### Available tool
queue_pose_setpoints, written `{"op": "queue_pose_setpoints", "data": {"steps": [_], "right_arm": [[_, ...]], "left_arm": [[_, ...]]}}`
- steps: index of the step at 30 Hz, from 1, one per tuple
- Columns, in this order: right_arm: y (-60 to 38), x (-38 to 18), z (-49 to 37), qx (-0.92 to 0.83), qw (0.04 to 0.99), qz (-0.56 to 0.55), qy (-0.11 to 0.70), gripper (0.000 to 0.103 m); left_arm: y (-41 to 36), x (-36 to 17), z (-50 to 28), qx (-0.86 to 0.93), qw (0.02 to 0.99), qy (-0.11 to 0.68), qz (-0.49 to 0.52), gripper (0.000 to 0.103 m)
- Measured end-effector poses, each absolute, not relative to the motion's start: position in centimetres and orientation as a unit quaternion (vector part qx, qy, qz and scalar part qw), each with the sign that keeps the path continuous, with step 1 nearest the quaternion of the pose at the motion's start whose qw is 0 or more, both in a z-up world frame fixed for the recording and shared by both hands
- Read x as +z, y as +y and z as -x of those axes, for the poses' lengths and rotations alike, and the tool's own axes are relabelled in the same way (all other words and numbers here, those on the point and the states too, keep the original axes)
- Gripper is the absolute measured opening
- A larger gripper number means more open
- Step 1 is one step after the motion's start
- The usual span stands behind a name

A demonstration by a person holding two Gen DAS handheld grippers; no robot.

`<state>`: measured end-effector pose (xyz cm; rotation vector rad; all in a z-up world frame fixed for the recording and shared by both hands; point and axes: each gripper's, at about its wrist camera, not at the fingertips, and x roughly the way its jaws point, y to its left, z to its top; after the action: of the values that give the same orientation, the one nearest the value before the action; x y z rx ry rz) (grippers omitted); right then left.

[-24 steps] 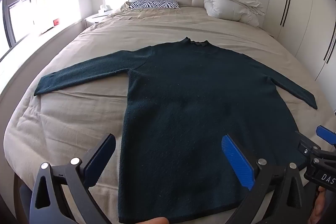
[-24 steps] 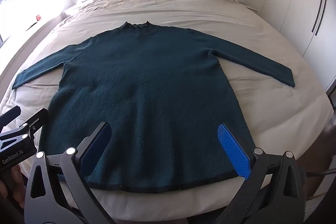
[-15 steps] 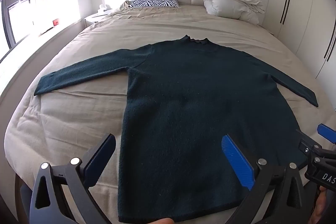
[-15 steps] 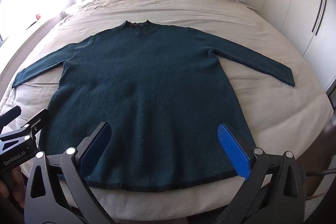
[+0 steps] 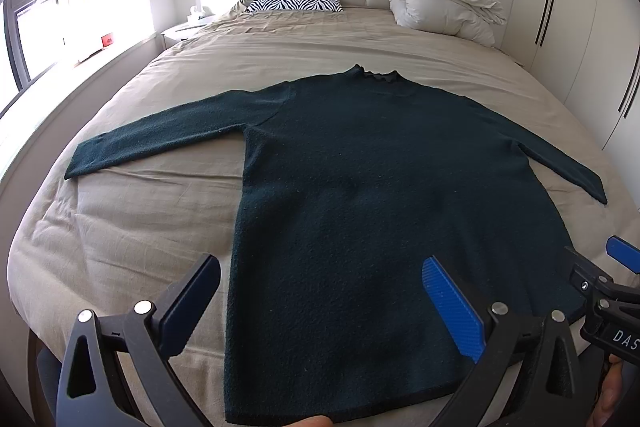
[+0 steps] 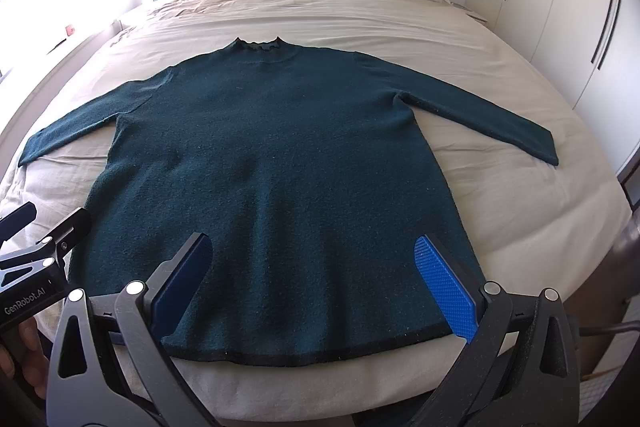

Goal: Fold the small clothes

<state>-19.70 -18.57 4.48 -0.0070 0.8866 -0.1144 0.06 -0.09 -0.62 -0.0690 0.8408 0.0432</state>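
A dark teal long-sleeved sweater [image 5: 360, 187] lies flat on the beige bed, front up, collar at the far end, both sleeves spread out to the sides. It also shows in the right wrist view [image 6: 272, 155]. My left gripper [image 5: 320, 291] is open and empty above the hem's left part. My right gripper [image 6: 312, 267] is open and empty above the hem's middle and right. Each gripper shows at the edge of the other's view: the right gripper [image 5: 600, 291] and the left gripper [image 6: 36, 239].
The bed [image 5: 132, 227] has a beige cover. A zebra-print pillow [image 5: 296, 3] and a rolled white duvet [image 5: 440, 3] lie by the headboard. White wardrobes [image 5: 580, 27] stand on the right. A window and a nightstand [image 5: 184, 31] are on the left.
Both grippers have drifted slightly back and up from the sweater. The sweater has not moved. Both stay open.
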Motion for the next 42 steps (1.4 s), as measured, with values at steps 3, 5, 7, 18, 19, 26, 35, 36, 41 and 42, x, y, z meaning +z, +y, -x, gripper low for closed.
{"op": "queue_pose_setpoints", "data": {"steps": [3,5,7,18,19,26,35,36,41,42], "right_arm": [[-18.60,4.47,19.71,-0.056,0.902,0.004,0.429,0.103],[-18.62,4.45,19.72,-0.055,0.902,0.004,0.429,0.103],[-18.63,4.44,19.72,-0.055,0.902,0.004,0.429,0.103],[-19.26,4.30,19.71,-0.058,0.901,0.002,0.430,0.103],[-19.37,4.29,19.73,-0.058,0.901,0.002,0.430,0.103],[-19.15,4.32,19.66,-0.059,0.901,0.004,0.431,0.103],[-19.08,4.31,19.67,-0.059,0.901,0.004,0.431,0.103],[-19.03,4.31,19.66,-0.059,0.901,0.004,0.431,0.103],[-19.10,4.24,19.66,-0.060,0.900,0.005,0.431,0.103],[-18.99,4.27,19.64,-0.060,0.900,0.005,0.431,0.103]], "left_arm": [[-0.09,-0.63,-0.06,0.021,0.912,0.408,0.033,0.103],[-0.08,-0.62,-0.08,0.021,0.912,0.408,0.034,0.103],[-0.08,-0.61,-0.09,0.021,0.912,0.408,0.033,0.103],[-0.13,-0.69,-0.05,0.020,0.912,0.409,0.033,0.103],[-0.12,-0.75,-0.05,0.020,0.912,0.409,0.033,0.103],[-0.14,-0.80,0.04,0.021,0.911,0.409,0.033,0.103],[-0.22,-0.96,0.19,0.020,0.911,0.410,0.033,0.103],[-0.22,-0.96,0.18,0.021,0.911,0.410,0.033,0.103],[-0.21,-0.95,0.15,0.020,0.911,0.411,0.034,0.103],[-0.22,-1.01,0.22,0.020,0.911,0.411,0.033,0.103]]}}
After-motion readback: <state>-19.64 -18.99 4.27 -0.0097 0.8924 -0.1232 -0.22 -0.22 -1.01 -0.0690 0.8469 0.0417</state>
